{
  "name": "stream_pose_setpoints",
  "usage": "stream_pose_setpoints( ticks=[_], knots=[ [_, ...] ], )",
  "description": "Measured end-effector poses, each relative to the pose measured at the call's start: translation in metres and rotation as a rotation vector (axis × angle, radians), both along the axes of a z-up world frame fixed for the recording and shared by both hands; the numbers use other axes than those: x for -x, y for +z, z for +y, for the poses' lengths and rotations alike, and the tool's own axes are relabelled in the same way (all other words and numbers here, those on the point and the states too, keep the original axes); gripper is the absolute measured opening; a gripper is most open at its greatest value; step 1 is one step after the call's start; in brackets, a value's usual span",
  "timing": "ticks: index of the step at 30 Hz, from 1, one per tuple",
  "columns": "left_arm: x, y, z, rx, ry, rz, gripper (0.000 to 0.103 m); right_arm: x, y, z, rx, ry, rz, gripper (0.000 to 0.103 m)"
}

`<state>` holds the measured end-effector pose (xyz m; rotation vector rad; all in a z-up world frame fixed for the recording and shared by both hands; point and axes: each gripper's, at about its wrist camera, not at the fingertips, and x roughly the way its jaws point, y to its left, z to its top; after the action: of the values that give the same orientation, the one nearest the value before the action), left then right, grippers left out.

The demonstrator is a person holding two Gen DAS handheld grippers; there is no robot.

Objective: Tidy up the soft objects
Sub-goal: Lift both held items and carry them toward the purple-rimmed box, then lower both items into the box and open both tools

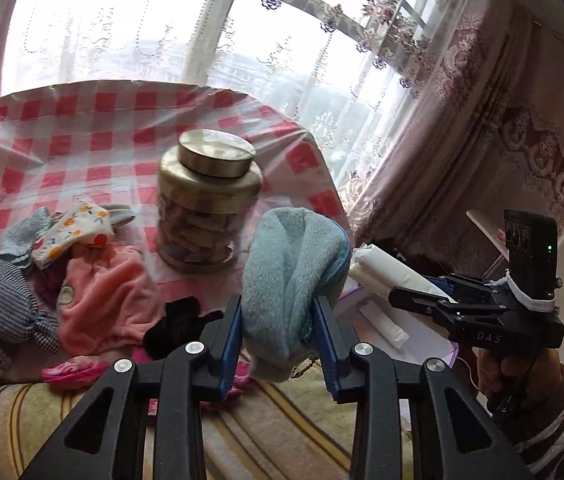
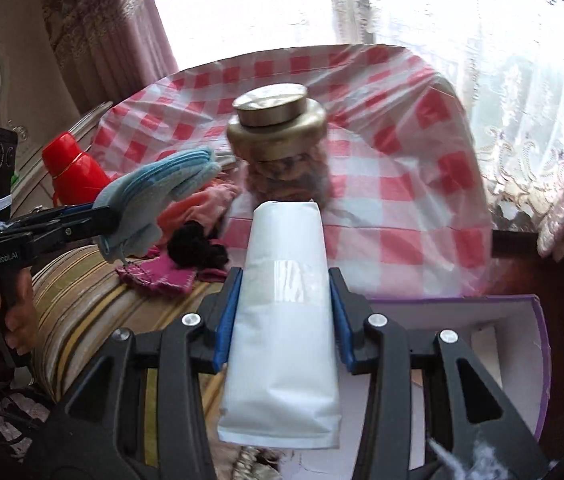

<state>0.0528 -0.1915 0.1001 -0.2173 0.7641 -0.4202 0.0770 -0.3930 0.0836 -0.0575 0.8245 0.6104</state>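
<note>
My left gripper (image 1: pixel 278 332) is shut on a fluffy light-blue zip pouch (image 1: pixel 293 276) and holds it up above the striped cushion; the pouch also shows in the right wrist view (image 2: pixel 150 196). My right gripper (image 2: pixel 283 312) is shut on a white soft packet (image 2: pixel 282 328) above a white and purple box (image 2: pixel 521 320); the packet also shows in the left wrist view (image 1: pixel 389 272). A pile of soft things lies on the checked cloth to the left: a pink garment (image 1: pixel 102 300), a floral sock (image 1: pixel 70 232), a checked cloth piece (image 1: pixel 6 300) and a black item (image 1: pixel 178 324).
A glass jar with a gold lid (image 1: pixel 206 200) stands on the red-checked tablecloth (image 1: pixel 82 132) behind the pouch. A red flask (image 2: pixel 74 168) stands at the left. A striped cushion (image 1: pixel 282 420) lies in front. Curtains and a window are behind.
</note>
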Motion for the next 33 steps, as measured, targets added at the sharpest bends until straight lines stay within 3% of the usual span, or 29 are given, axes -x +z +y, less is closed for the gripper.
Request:
stream_pose_setpoints(
  ticks=[10, 15, 16, 19, 21, 23, 26, 28, 33],
  knots=[
    [-0.029, -0.021, -0.114, -0.054, -0.242, 0.079, 0.036, 0.014, -0.033, -0.135, 0.002, -0.359, 0.076, 0.046],
    [-0.034, -0.030, -0.173, -0.066, -0.352, 0.105, 0.037, 0.019, -0.044, -0.180, 0.005, -0.489, 0.101, 0.046],
    [-0.033, -0.033, -0.184, -0.065, -0.377, 0.113, 0.039, 0.020, -0.045, -0.185, 0.010, -0.507, 0.102, 0.046],
    [-0.034, -0.043, -0.212, -0.046, -0.460, 0.152, 0.060, 0.022, -0.049, -0.202, 0.033, -0.569, 0.103, 0.047],
    [-0.033, -0.048, -0.221, -0.034, -0.485, 0.175, 0.066, 0.021, -0.053, -0.210, 0.057, -0.611, 0.108, 0.052],
    [-0.030, -0.046, -0.223, -0.041, -0.496, 0.170, 0.069, 0.020, -0.055, -0.215, 0.072, -0.638, 0.115, 0.066],
    [-0.025, -0.038, -0.216, -0.066, -0.466, 0.133, 0.078, 0.024, -0.054, -0.220, 0.080, -0.666, 0.096, 0.074],
    [-0.021, -0.028, -0.210, -0.103, -0.421, 0.074, 0.079, 0.026, -0.051, -0.220, 0.072, -0.666, 0.079, 0.075],
    [0.009, 0.000, -0.192, -0.251, -0.320, -0.210, 0.084, 0.025, -0.039, -0.208, 0.079, -0.652, 0.032, 0.080]
  ],
)
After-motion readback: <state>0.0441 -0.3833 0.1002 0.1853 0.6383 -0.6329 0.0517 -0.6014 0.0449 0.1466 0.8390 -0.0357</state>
